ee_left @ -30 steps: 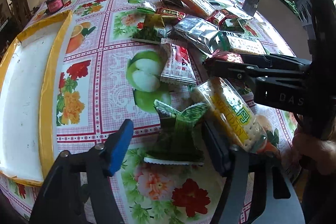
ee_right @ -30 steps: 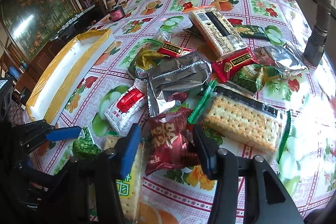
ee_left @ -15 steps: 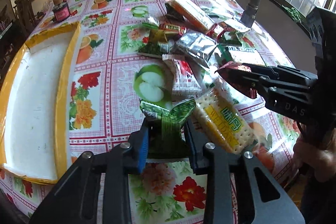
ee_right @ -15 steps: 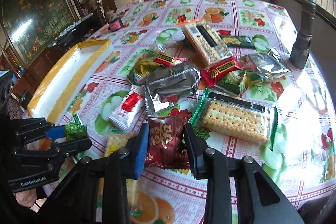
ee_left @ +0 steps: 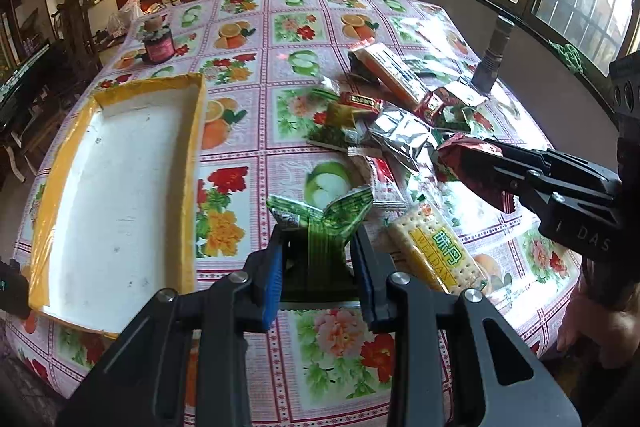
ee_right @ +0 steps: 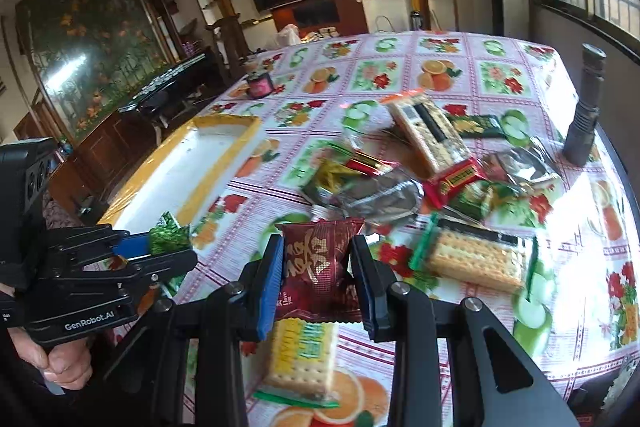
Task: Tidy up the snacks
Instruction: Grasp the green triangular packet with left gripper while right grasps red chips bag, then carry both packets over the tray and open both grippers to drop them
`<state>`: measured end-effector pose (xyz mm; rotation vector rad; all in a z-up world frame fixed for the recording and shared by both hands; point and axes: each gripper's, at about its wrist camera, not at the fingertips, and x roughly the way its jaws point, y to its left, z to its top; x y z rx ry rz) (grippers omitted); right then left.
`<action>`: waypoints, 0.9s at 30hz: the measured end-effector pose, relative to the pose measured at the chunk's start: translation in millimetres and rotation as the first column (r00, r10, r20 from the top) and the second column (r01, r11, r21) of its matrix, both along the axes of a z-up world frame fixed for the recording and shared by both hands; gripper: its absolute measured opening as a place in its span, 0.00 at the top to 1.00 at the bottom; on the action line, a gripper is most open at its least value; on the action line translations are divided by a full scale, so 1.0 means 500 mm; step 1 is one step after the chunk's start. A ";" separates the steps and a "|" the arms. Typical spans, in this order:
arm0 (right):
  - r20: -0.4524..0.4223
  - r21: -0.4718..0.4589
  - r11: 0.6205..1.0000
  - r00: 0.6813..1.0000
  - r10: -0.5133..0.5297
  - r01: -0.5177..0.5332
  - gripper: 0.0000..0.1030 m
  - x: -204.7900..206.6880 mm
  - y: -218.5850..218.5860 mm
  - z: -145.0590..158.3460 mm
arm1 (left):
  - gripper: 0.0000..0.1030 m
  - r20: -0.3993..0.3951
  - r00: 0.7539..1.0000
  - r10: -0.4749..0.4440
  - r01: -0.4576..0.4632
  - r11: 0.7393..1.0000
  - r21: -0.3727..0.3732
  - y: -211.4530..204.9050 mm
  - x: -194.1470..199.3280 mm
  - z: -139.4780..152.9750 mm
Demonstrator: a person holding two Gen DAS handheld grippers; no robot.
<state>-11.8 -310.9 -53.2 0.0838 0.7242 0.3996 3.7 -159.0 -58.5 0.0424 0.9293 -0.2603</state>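
A round table [ee_left: 248, 27] in a flowered cloth carries an empty yellow-rimmed tray [ee_left: 192, 163] and a heap of snacks [ee_left: 400, 123]. The left gripper [ee_left: 320, 263] pinches a green packet [ee_left: 320, 223] by its crinkled middle, lifted beside the tray; the right gripper [ee_right: 316, 275] pinches a dark red packet [ee_right: 320, 263] above the heap. Either slick wrapper could slide free, I judge, or drop short of the tray. A cracker pack [ee_left: 436, 251] below reads "WEIDAN"; the gripper bodies read "GenRobot.AI" and "DAS".

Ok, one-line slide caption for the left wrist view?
Left claw grips a green packet beside the yellow tray; right claw holds a red one.
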 end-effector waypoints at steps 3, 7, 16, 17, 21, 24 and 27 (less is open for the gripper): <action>0.006 0.009 1.000 1.000 0.019 -0.019 0.68 0.002 0.014 0.006 | 0.68 0.007 1.000 0.018 -0.018 1.000 -0.001 0.015 0.000 0.006; 0.012 0.009 0.999 0.999 0.040 -0.040 0.68 0.006 0.035 0.012 | 0.68 0.011 0.999 0.042 -0.042 0.999 -0.006 0.036 0.001 0.011; 0.021 0.034 0.994 0.995 0.100 -0.101 0.68 0.010 0.088 0.019 | 0.68 0.014 0.996 0.092 -0.092 0.996 -0.006 0.082 0.001 0.014; 0.021 0.036 0.993 0.994 0.109 -0.110 0.68 0.012 0.097 0.020 | 0.68 0.015 0.995 0.101 -0.101 0.995 -0.006 0.089 0.001 0.015; 0.026 0.037 0.988 0.988 0.151 -0.152 0.68 0.017 0.137 0.025 | 0.68 0.019 0.991 0.134 -0.134 0.991 -0.009 0.119 0.003 0.018; 0.027 0.038 0.982 0.983 0.184 -0.185 0.68 0.025 0.171 0.027 | 0.68 0.019 0.986 0.164 -0.164 0.986 -0.012 0.148 0.003 0.018; 0.030 0.038 0.976 0.977 0.212 -0.213 0.68 0.030 0.201 0.030 | 0.68 0.019 0.979 0.201 -0.200 0.980 -0.015 0.182 0.005 0.018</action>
